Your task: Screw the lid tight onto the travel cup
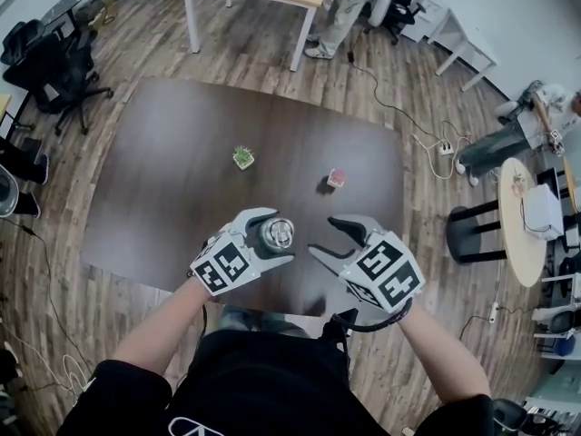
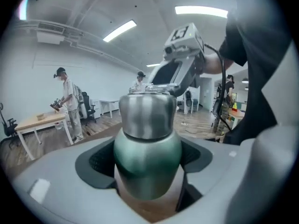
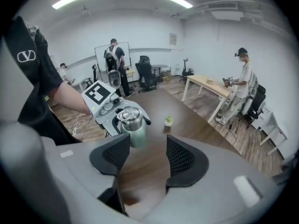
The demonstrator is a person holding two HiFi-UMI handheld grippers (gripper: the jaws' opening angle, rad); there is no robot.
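Travel cup [image 1: 276,235] sits at the lower middle of the head view, over the dark table [image 1: 182,198], clamped by its green body in your left gripper [image 1: 278,237], steel lid [image 2: 148,113] on top. Your right gripper [image 1: 324,235] hangs just right of it, fingers apart and empty.

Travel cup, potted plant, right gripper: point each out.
travel cup [image 2: 147,148], left gripper view, green body
potted plant [image 1: 242,157], head view, leaves
right gripper [image 1: 321,234], head view, midway between fingertips

obstacles: potted plant [image 1: 242,157], pink object [image 1: 336,178] mid-table | free: table [image 1: 182,207] between them, ahead of right claw [image 1: 321,234]
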